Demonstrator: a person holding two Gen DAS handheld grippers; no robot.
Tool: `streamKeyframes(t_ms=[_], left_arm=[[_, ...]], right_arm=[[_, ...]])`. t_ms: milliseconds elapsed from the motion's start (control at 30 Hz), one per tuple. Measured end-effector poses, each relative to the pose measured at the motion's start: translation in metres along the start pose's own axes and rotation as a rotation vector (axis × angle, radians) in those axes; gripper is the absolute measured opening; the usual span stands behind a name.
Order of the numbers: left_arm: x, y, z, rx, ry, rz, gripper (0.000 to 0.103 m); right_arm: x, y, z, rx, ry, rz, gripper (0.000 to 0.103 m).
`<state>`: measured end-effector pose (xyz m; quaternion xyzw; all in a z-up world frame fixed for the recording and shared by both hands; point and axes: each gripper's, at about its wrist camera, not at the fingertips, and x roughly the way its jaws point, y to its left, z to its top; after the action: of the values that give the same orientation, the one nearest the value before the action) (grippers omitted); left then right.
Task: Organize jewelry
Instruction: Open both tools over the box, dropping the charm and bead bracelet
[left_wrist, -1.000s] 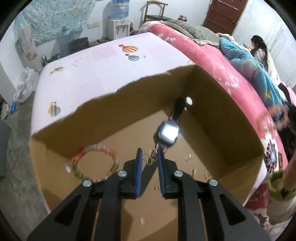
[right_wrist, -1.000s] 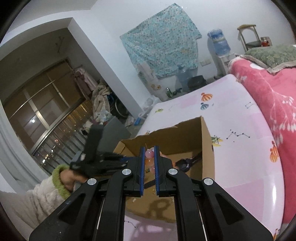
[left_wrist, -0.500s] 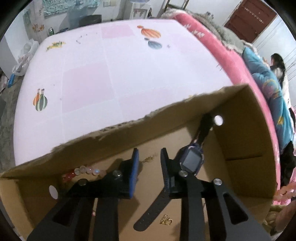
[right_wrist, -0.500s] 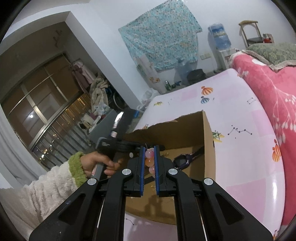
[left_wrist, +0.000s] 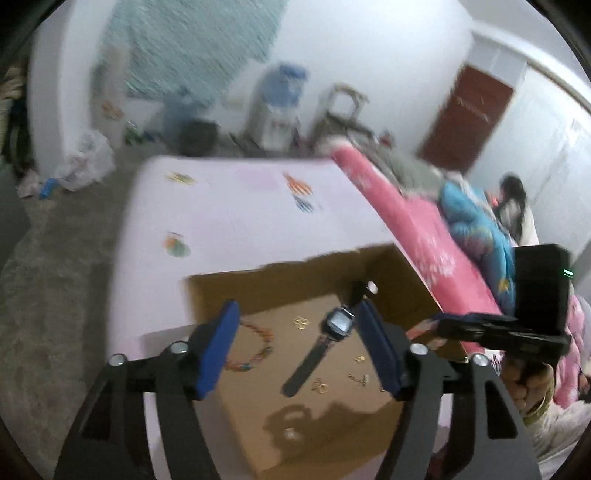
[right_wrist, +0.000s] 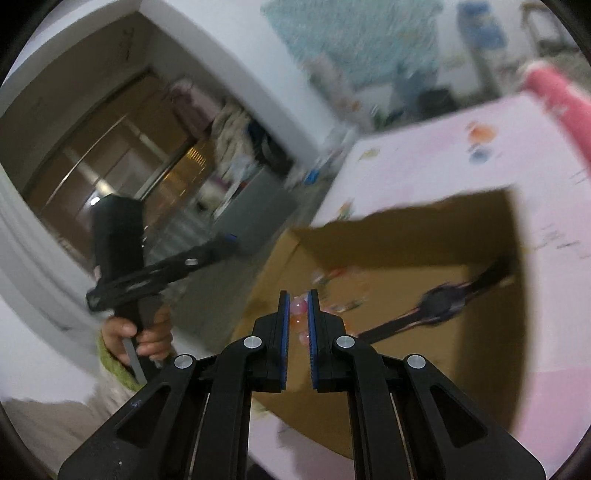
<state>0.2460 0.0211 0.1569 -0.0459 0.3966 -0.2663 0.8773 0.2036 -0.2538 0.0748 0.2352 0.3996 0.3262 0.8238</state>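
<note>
White walls, a dark red door (left_wrist: 467, 118), a water dispenser (left_wrist: 275, 110), and a grey floor (left_wrist: 51, 266).

In my cardboard box (left_wrist: 402, 280): one wristwatch (left_wrist: 338, 321), one multicoloured bead bracelet (left_wrist: 255, 350) and, as far as the blur allows, five small gold pieces (left_wrist: 301, 322). One pink bead bracelet (right_wrist: 298, 308) sits between my right gripper's fingers. I hold two grippers: left (left_wrist: 299, 350), right (right_wrist: 296, 339).
</note>
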Motion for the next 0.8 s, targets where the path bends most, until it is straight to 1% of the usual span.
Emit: streamKeyframes(t_ms=[33, 100, 167, 200, 233, 267, 300, 400, 433, 467, 500, 533, 567, 600, 667, 733, 767, 800], left_arm=[[-0.013, 0.006, -0.01, -0.014, -0.035, 0.038, 0.071], [-0.028, 0.016, -0.03, -0.03, -0.074, 0.107, 0.072], [-0.032, 0.023, -0.051, -0.057, -0.075, 0.136, 0.072], [-0.033, 0.028, -0.06, -0.074, -0.073, 0.137, 0.072], [-0.034, 0.032, -0.069, -0.098, -0.075, 0.131, 0.072], [-0.032, 0.034, -0.076, -0.117, -0.075, 0.123, 0.072], [-0.031, 0.039, -0.085, -0.15, -0.07, 0.105, 0.072], [-0.026, 0.051, -0.104, -0.228, -0.058, 0.057, 0.072], [-0.022, 0.05, -0.107, -0.239, -0.059, 0.043, 0.072], [-0.021, 0.051, -0.111, -0.25, -0.061, 0.023, 0.072], [-0.019, 0.052, -0.113, -0.259, -0.064, -0.003, 0.072], [-0.017, 0.052, -0.115, -0.264, -0.066, -0.028, 0.072], [-0.015, 0.051, -0.117, -0.269, -0.064, -0.051, 0.072], [-0.015, 0.05, -0.12, -0.275, -0.064, -0.072, 0.072], [-0.008, 0.051, -0.121, -0.304, -0.06, -0.132, 0.073], [-0.002, 0.052, -0.12, -0.334, -0.058, -0.172, 0.074], [0.003, 0.052, -0.12, -0.349, -0.056, -0.188, 0.075], [0.008, 0.053, -0.12, -0.364, -0.049, -0.198, 0.075]], right_arm=[[0.022, 0.003, 0.004, 0.023, 0.064, 0.04, 0.007], [0.048, 0.009, 0.008, 0.028, 0.127, 0.063, 0.007], [0.082, 0.017, 0.009, 0.032, 0.208, 0.075, 0.007], [0.091, 0.018, 0.009, 0.037, 0.232, 0.075, 0.007], [0.104, 0.017, 0.009, 0.04, 0.259, 0.057, 0.008], [0.113, 0.015, 0.008, 0.035, 0.281, 0.023, 0.011], [0.119, 0.012, 0.006, 0.036, 0.302, -0.013, 0.012], [0.116, 0.002, 0.003, 0.069, 0.313, -0.047, 0.013], [0.106, 0.0, 0.003, 0.069, 0.295, -0.06, 0.016], [0.094, -0.001, 0.002, 0.065, 0.268, -0.077, 0.021], [0.082, -0.003, 0.001, 0.06, 0.243, -0.091, 0.023], [0.064, -0.002, 0.001, 0.047, 0.193, -0.113, 0.026], [0.045, 0.0, 0.001, 0.03, 0.14, -0.138, 0.032], [0.018, 0.002, 0.001, 0.008, 0.06, -0.181, 0.035], [-0.017, 0.001, -0.002, -0.01, -0.062, -0.254, 0.055], [-0.056, -0.008, -0.009, -0.003, -0.184, -0.345, 0.063], [-0.07, -0.018, -0.014, 0.016, -0.218, -0.403, 0.066], [-0.073, -0.027, -0.017, 0.037, -0.224, -0.439, 0.066]])
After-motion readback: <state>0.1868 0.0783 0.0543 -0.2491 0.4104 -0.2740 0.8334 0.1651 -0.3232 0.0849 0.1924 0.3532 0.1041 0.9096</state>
